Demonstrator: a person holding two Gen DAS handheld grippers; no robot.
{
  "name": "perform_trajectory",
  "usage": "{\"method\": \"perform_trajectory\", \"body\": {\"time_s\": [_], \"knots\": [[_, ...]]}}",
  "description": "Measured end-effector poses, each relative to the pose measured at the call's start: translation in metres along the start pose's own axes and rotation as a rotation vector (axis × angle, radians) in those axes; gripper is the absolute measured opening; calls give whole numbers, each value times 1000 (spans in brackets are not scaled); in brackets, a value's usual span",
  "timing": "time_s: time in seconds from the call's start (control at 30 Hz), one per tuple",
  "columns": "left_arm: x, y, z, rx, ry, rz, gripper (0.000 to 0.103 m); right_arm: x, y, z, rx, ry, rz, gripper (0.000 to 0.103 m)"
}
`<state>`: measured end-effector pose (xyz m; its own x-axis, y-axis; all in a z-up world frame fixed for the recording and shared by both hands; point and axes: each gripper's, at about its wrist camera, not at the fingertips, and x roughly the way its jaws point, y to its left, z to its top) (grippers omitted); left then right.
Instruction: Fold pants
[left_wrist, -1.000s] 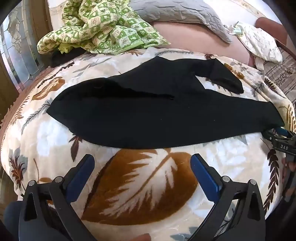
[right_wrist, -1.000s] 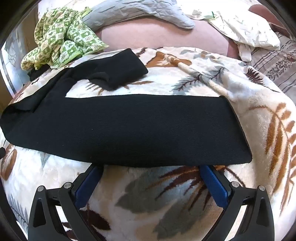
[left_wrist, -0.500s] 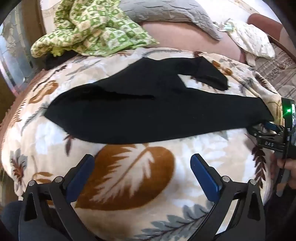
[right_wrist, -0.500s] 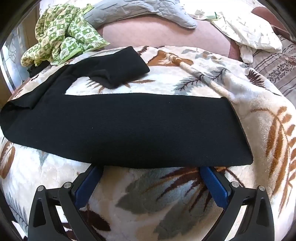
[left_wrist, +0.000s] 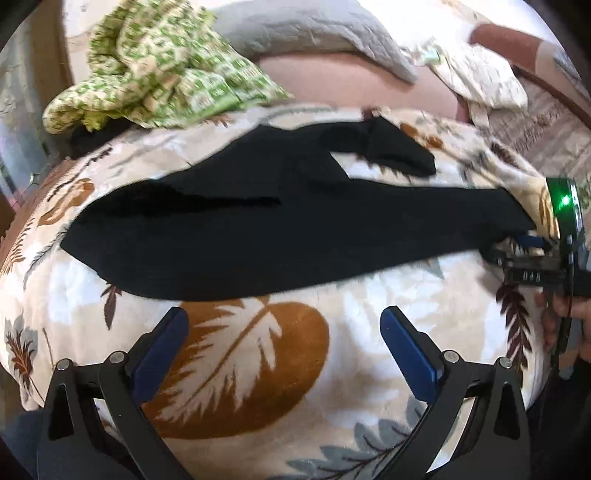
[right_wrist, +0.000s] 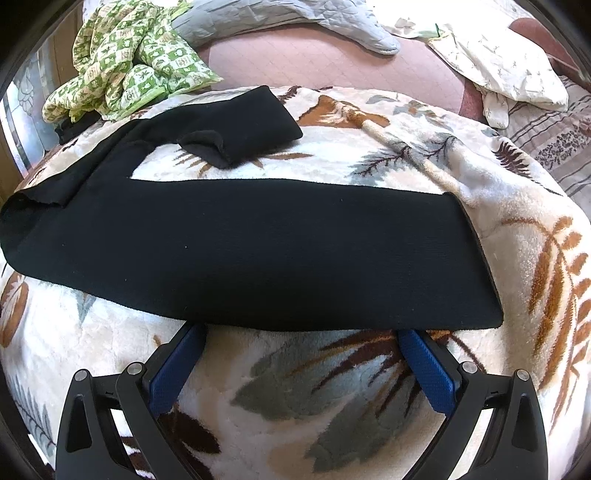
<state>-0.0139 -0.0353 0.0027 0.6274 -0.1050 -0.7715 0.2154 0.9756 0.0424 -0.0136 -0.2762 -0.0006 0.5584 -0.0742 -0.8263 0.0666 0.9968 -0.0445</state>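
Two grippers spread wide: left gripper (left_wrist: 284, 325) over bare leaf-print blanket (left_wrist: 258, 350), right gripper (right_wrist: 301, 332) tips tucked at near hem of black pants (right_wrist: 258, 251). Pants lie across blanket; green patterned cloth (right_wrist: 129, 55) and grey pillow (right_wrist: 280, 18) beyond.

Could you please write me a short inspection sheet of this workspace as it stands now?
Surface: leaf-print blanket spread over a bed, soft and uneven.
Job's things: black pants lying flat; near leg stretched out, far leg with its end folded over.
Clutter: green patterned cloth, grey quilted cover, pale floral pillow behind the pants.
Grippers: left gripper open, short of the pants; right gripper open, fingertips tucked under the near edge of the leg.
Cables: a thin dark cord by the hand, left wrist view.
Surroundings: patterned glass panel at far left.
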Motion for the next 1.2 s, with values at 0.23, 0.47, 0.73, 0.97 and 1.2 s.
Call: {"method": "perform_trajectory", "body": {"time_s": [0.23,0.47,0.73,0.97,1.2], "knots": [[10,11,-1,-2,39,29,103,-2,-1,-1,16,-14,0,103],[12,16,-1,-6,41,18,103,0,1,1,7,1,-11,102],[14,20,-3,-39,27,37,103,1,1,1,9,-3,-11,102],[16,25,-4,-65,36,64,103,-1,3,-3,24,-27,-25,102],[13,25,-3,-55,38,87,103,0,3,0,19,-6,-33,102]]}}
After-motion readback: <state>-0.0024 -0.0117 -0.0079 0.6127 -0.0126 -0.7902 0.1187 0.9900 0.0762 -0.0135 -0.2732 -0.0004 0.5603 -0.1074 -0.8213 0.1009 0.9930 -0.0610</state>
